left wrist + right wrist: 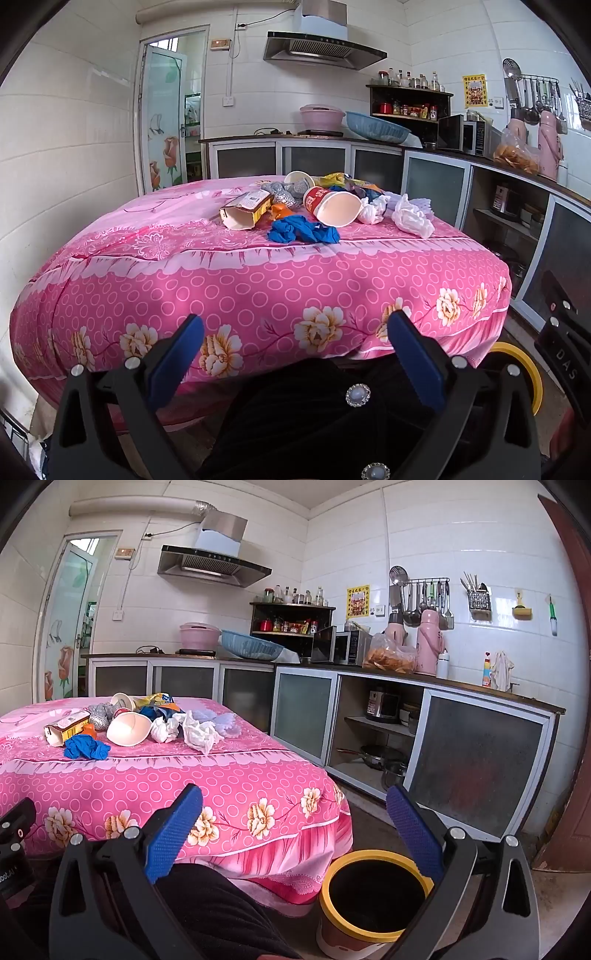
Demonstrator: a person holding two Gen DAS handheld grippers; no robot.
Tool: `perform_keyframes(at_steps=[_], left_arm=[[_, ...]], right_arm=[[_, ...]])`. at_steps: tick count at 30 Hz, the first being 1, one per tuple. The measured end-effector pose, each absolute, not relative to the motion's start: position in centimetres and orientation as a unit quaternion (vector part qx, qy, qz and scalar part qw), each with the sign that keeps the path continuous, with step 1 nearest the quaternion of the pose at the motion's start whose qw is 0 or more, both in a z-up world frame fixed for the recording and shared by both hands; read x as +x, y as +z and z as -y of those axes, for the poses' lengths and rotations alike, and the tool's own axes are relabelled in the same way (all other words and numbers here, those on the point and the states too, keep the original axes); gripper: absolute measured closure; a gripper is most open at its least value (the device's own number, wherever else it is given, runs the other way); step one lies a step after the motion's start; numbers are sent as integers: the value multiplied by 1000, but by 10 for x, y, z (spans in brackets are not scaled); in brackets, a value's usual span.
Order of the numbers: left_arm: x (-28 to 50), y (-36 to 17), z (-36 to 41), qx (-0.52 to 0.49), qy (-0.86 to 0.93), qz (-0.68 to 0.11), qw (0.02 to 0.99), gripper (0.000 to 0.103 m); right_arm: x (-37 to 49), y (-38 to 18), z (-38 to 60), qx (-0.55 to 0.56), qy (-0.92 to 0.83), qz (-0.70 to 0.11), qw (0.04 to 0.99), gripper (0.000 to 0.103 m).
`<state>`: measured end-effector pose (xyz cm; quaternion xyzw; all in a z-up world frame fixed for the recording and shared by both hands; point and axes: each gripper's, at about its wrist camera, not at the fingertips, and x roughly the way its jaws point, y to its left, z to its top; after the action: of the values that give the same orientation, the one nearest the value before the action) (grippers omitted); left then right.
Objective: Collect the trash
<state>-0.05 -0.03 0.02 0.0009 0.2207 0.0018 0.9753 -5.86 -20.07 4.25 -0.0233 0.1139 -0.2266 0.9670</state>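
A worktop [258, 295] draped in a pink floral cloth was seen from both wrist views, with kitchen cabinets [306, 716] along the walls behind it. Beside the worktop, on the floor, a yellow-rimmed bin [369, 901] stood with its dark inside showing. The trash was heaped on the far part of the worktop: a red-and-white paper cup [332, 210] lay on its side with red print that could not be read, touching a yellow carton [245, 212] lying open-ended with a white label too small to read. A crumpled blue glove [303, 230] lay just in front of the cup, and crumpled white tissue [412, 218] lay just beside it. A second paper cup [299, 179] and a yellow wrapper [332, 180] lay behind.

The left claw [295, 332] was held wide and empty, well short of the trash. The right claw [294, 805] was likewise spread wide, gripping nothing, above the bin. The letters "DAS" were read on a black mount [565, 354] at the right edge of the left view.
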Motion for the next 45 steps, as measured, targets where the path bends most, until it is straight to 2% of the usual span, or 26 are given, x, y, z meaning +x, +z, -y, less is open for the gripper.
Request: perform_keyframes(at_steps=[45], left_arm=[[1,-2,-3,-1,2,-227,974,7]], right_arm=[[-54,40,197,-26,-226,-118,966,8]])
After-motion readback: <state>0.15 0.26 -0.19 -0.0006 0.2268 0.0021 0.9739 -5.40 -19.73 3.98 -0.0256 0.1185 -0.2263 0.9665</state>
